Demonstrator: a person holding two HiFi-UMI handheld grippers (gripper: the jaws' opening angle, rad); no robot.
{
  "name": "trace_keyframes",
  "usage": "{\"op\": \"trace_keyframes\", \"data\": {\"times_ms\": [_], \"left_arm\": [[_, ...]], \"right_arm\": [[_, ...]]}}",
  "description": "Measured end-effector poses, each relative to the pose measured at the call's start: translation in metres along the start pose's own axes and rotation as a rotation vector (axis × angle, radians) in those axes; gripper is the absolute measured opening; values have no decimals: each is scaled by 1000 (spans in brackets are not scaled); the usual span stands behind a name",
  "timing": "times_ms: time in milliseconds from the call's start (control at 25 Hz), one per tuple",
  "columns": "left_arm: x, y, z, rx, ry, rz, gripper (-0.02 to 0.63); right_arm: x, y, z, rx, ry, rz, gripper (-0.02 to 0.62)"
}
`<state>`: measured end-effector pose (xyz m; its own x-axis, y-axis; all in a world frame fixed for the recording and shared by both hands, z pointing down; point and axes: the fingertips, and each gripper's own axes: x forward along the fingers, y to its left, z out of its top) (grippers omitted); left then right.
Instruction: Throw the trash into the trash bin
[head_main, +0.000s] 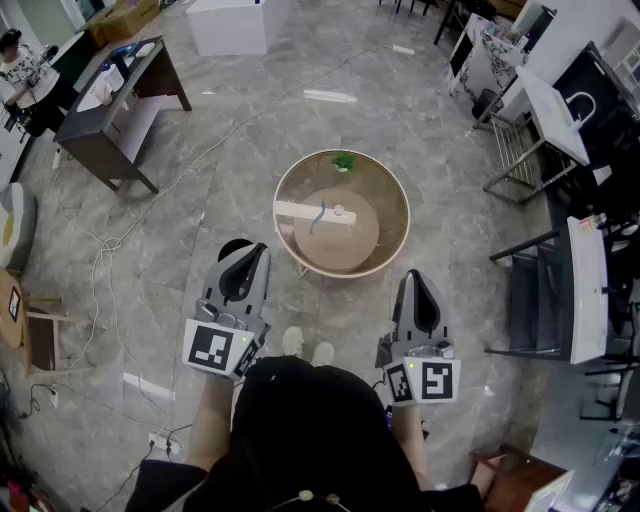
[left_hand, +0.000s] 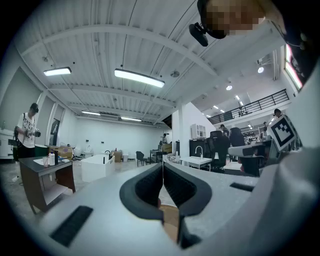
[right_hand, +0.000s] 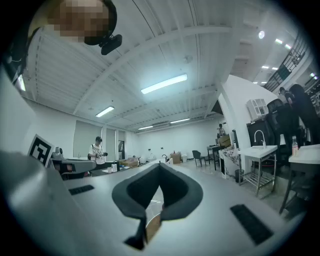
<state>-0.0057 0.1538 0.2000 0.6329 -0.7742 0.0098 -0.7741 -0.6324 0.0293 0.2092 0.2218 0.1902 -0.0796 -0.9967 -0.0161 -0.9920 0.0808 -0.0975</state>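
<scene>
A round, tan, rimmed table (head_main: 385, 255) stands on the grey floor ahead of me. On it lie a white strip (head_main: 298, 211), a thin grey curved scrap (head_main: 318, 219), a small white ball (head_main: 339, 211) and a green bit (head_main: 344, 161) at the far rim. My left gripper (head_main: 254, 252) is held level short of the table's near left, jaws shut and empty; in the left gripper view (left_hand: 163, 166) the pads meet. My right gripper (head_main: 412, 279) sits near the table's right front, also shut on nothing (right_hand: 159, 168). A dark round shape (head_main: 230, 246) shows behind the left gripper; I cannot tell what it is.
A dark desk (head_main: 118, 100) stands at the back left with a person (head_main: 22, 62) beside it. A white block (head_main: 232, 24) is at the back. White tables and metal racks (head_main: 555, 115) line the right side. Cables (head_main: 150, 195) run over the floor at left.
</scene>
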Motion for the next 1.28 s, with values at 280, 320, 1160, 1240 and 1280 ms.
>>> {"op": "trace_keyframes", "data": {"times_ms": [280, 320, 1160, 1240, 1280], "left_arm": [[-2, 3, -1, 0, 0, 1, 8], [-3, 3, -2, -1, -1, 1, 8], [-19, 46, -4, -38, -64, -10, 9], [-19, 48, -7, -36, -61, -21, 9], [-19, 49, -8, -38, -59, -24, 11]], "right_arm": [[-1, 1, -1, -5, 1, -3, 2], [-1, 1, -2, -6, 2, -3, 2], [23, 27, -32, 61, 53, 30, 15], [26, 30, -38, 64, 70, 30, 48], [27, 31, -40, 65, 77, 31, 58]]}}
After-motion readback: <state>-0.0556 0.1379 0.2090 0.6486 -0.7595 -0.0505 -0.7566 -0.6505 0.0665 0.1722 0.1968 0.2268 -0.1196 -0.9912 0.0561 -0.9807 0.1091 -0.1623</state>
